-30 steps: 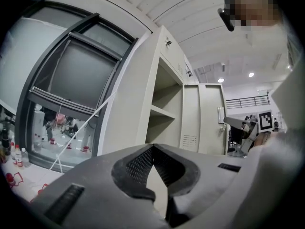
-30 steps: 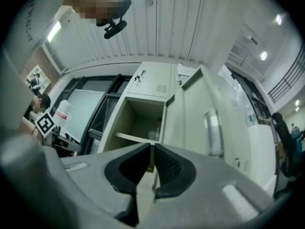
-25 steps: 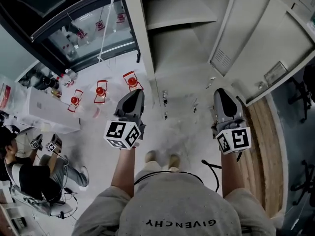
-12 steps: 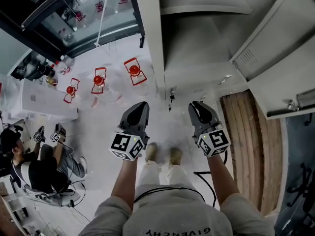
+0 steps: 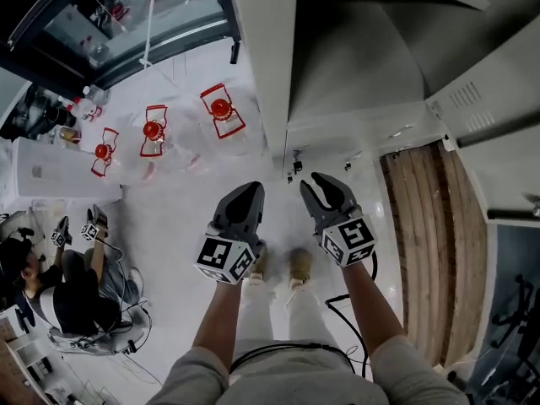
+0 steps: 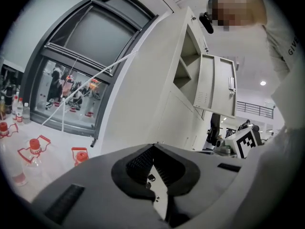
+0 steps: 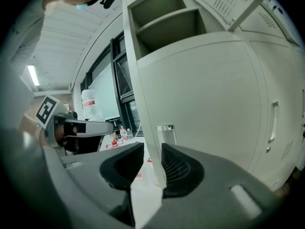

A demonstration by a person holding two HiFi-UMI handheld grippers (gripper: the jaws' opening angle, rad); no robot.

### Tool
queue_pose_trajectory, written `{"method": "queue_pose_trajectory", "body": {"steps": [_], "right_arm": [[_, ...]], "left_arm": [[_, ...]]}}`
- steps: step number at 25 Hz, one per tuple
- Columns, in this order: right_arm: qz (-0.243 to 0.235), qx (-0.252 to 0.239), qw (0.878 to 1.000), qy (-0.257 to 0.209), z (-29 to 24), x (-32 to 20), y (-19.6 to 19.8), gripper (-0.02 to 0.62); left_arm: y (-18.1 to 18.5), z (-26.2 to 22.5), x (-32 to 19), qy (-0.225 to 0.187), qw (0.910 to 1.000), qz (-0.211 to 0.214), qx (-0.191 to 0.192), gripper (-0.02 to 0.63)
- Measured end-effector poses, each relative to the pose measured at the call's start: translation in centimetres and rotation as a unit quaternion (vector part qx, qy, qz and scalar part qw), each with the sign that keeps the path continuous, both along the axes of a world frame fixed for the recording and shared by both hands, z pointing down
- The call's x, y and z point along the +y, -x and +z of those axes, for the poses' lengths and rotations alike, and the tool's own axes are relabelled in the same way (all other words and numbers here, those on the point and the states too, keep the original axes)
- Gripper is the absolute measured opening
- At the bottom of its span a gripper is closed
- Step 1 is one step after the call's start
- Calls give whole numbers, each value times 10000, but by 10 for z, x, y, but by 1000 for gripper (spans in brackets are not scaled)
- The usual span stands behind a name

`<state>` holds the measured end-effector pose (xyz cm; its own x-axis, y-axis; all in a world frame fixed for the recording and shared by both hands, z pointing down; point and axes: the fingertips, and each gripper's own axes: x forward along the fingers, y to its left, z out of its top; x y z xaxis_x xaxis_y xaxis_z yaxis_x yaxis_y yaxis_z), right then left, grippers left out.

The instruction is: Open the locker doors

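R gripper jaws just opening, nothing btwn; L gripper clenched, empty. I see closed lower door ahead, vertical handle mid-right of frame, R nearer.

Three clear red-capped bottles stand apart in a row on the white floor, a black-framed glass window beyond them, a seated person in a black top at lower left, a black cable near wooden planks at right.
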<state>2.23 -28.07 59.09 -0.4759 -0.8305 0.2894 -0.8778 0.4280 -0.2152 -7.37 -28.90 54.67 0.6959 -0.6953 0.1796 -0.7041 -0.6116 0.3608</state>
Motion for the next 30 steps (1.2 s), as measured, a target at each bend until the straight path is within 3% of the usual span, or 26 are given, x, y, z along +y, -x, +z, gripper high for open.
{"method": "queue_pose_trajectory", "body": {"steps": [9, 17, 30], "right_arm": [[121, 228, 9996, -64, 46, -41, 18, 149], [227, 313, 9989, -247, 52, -64, 24, 153], [232, 586, 9975, -328, 53, -48, 25, 117]], "left_arm": [[-7, 44, -5, 152, 9998, 12, 135, -2], [-1, 62, 3, 210, 9997, -34, 155, -2], [5, 67, 13, 220, 9996, -115, 123, -2]]}}
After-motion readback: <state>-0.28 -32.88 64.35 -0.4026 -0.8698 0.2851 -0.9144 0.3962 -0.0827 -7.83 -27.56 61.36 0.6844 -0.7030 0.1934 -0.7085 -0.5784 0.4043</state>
